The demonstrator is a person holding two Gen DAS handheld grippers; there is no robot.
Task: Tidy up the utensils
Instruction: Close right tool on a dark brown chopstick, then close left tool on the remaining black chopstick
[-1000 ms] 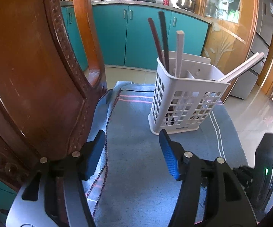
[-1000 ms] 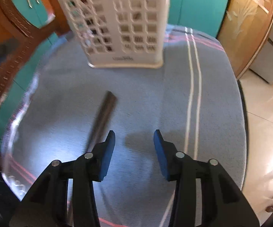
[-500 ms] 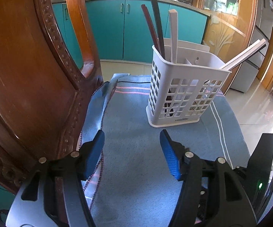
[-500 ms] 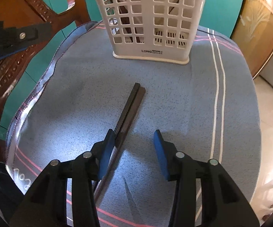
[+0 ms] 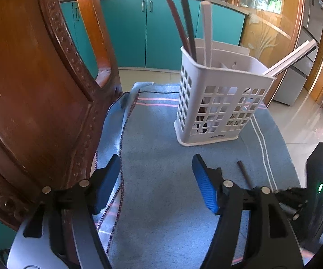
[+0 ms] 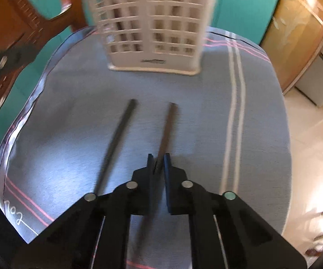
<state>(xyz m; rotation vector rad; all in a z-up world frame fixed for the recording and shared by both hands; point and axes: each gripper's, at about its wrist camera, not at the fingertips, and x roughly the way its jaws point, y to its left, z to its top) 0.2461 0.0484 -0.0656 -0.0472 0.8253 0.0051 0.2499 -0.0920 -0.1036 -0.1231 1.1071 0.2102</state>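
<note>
Our right gripper (image 6: 159,163) has just clamped shut on one dark chopstick (image 6: 164,132) lying on the blue cloth (image 6: 72,112), with a second chopstick (image 6: 116,143) loose beside it. Our left gripper (image 5: 156,179) has been spreading and grips nothing. Several sticks already stand in the white basket (image 5: 217,109), so we judge the sorting mostly done. Blur hides whether the gripped chopstick has left the cloth.

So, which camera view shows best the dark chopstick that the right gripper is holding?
The right wrist view: the dark chopstick runs forward from between the shut right gripper, most of it visible though blurred. The left wrist view shows only one end on the cloth.
</note>
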